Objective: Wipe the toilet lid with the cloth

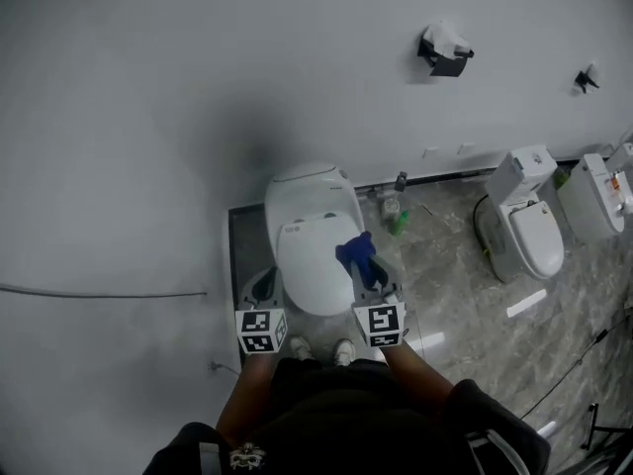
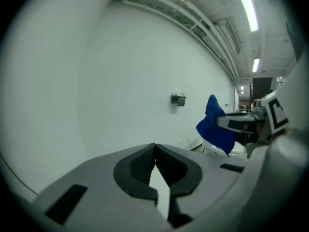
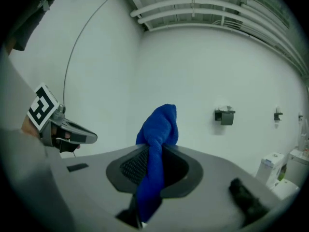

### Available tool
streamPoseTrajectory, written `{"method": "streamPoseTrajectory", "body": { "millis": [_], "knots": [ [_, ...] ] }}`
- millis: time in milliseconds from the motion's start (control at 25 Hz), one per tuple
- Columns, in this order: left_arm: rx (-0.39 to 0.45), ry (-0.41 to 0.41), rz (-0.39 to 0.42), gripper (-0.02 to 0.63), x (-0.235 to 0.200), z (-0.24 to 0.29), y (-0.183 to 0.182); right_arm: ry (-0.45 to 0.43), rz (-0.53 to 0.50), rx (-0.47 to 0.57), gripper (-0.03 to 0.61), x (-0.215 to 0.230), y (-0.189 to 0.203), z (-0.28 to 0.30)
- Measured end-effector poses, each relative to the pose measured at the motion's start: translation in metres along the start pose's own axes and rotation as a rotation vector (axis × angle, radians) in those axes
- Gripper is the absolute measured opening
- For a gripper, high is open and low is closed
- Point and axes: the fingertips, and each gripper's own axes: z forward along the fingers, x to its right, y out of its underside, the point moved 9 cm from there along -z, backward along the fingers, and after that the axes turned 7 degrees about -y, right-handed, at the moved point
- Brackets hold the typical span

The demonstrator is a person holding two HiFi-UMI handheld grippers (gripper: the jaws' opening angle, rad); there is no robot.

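Plain white walls are meeting at a corner over a grey marbled tile floor [image 1: 465,295], and a white toilet with its smooth oval lid [image 1: 315,265] shut is standing in that corner. Two more white toilets [image 1: 529,221] are sitting along the same wall to the right, a dark paper holder [image 1: 445,52] is hanging on the wall above them, and a green bottle [image 1: 400,223] is standing on the floor just beside the corner toilet. A person is standing in front of it, shoes [image 1: 344,349] close to the bowl.

The right gripper [image 3: 155,153] is pinching a bright blue fabric cloth [image 3: 161,122] between its ribbed pads; the cloth is bunching above the jaws and dangling below them. In the head view the cloth [image 1: 356,255] is showing over the lid's right edge, just ahead of the gripper; whether it is touching the lid I cannot tell. The left gripper [image 2: 154,151] is holding nothing, its jaws pressed together, by the lid's left side.
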Motion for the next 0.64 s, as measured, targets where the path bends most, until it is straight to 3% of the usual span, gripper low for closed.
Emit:
{"method": "streamPoseTrajectory", "body": {
  "millis": [240, 640],
  "knots": [
    [0.056, 0.051, 0.033, 0.011, 0.035, 0.02, -0.045, 0.01, -0.042, 0.056, 0.066, 0.019, -0.038, 0.006],
    [0.084, 0.072, 0.084, 0.011, 0.037, 0.009, -0.062, 0.031, -0.027, 0.106, 0.066, 0.017, -0.057, 0.007]
  ]
}}
